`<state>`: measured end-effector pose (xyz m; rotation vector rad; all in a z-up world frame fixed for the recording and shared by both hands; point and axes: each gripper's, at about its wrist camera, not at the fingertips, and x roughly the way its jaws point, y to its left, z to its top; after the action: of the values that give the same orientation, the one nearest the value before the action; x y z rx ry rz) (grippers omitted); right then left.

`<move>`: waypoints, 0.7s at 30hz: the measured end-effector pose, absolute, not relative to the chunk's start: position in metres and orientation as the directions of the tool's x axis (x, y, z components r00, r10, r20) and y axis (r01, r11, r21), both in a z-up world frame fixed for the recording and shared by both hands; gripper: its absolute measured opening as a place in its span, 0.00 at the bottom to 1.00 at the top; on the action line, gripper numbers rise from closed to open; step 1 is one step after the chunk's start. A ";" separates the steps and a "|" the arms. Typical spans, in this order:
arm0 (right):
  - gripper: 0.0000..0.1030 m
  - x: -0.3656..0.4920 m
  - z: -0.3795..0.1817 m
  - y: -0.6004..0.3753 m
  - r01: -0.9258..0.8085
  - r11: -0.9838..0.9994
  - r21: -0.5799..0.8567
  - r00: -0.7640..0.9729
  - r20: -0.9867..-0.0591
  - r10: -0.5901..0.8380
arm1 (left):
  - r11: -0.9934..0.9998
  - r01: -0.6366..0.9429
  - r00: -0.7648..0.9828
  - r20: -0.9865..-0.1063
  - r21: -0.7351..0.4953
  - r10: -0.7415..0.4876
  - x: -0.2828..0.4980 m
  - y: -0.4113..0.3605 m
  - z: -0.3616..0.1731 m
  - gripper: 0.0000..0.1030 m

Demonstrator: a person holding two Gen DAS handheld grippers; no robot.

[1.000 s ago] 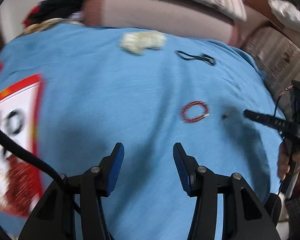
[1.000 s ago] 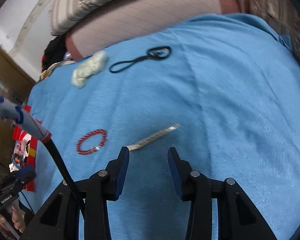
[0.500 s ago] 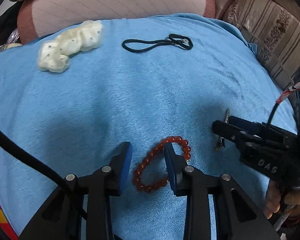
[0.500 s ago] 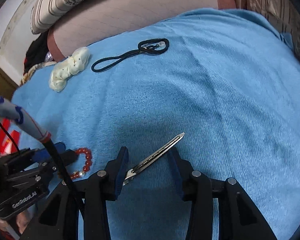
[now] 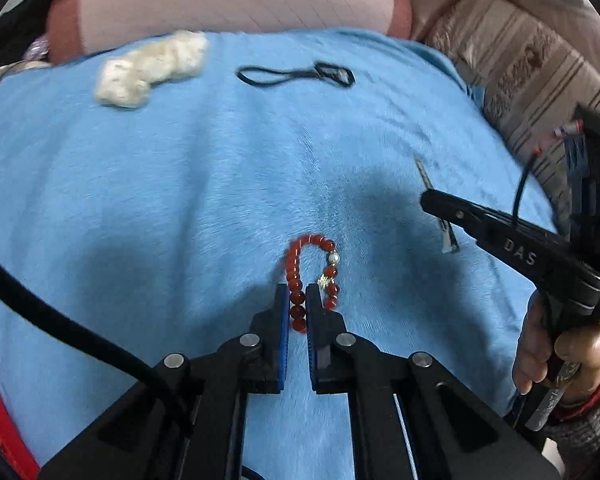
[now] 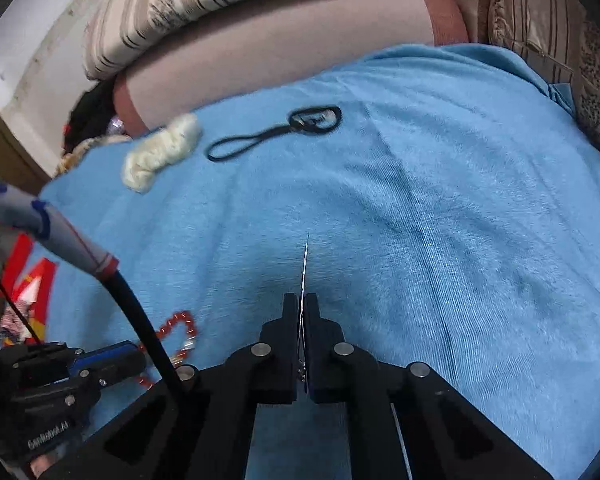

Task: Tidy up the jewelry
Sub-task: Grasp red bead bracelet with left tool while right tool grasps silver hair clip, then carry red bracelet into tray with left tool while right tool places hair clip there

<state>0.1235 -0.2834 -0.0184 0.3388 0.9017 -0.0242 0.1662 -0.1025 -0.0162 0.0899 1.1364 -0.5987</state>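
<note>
A red bead bracelet (image 5: pixel 292 264) lies on the blue blanket (image 5: pixel 140 184). My left gripper (image 5: pixel 298 292) has its jaws closing, and the blue pads press on one side of the bead loop; the other side hangs free to the right. In the right wrist view the bracelet (image 6: pixel 178 320) shows at lower left beside the left gripper (image 6: pixel 132 358). My right gripper (image 6: pixel 303 300) has its jaws closing tight on a thin silver hair clip (image 6: pixel 305 264), which sticks out edge-on past the fingertips. The left wrist view shows that clip (image 5: pixel 423 172) in front of the right gripper (image 5: pixel 430 202).
A cream fluffy scrunchie (image 5: pixel 152 66) and a black cord loop (image 5: pixel 296 76) lie near the blanket's far edge. Pink and striped cushions (image 6: pixel 284 44) rise behind. A red and white print (image 6: pixel 32 276) shows at the left. A person's hand (image 5: pixel 556 356) holds the right gripper's handle.
Both pairs of jaws went from wide apart to closed. The left gripper moved over the bracelet and closed on its beads; the right closed on the hair clip, which now stands edge-on.
</note>
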 end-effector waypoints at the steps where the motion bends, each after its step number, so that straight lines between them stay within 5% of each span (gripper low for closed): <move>1: 0.03 0.120 -0.012 -0.280 0.150 0.947 0.283 0.632 -0.764 0.128 | 0.845 0.484 0.294 -0.867 -0.228 -0.403 0.163 -0.097 -0.011 0.07; 14: 0.03 0.112 0.046 -0.171 -0.098 0.946 0.309 0.643 -0.705 0.298 | 0.913 0.328 0.487 -0.785 -0.242 -0.382 0.113 0.048 0.081 0.07; 21: 0.03 0.127 0.057 -0.068 -0.286 0.903 0.319 0.580 -0.693 0.429 | 0.969 0.164 0.564 -0.788 -0.184 -0.246 0.143 0.147 0.110 0.07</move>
<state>0.1274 -0.0675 0.0570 0.1799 0.8561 0.4205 0.1431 0.1471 0.1096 -0.0938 0.9409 -0.2415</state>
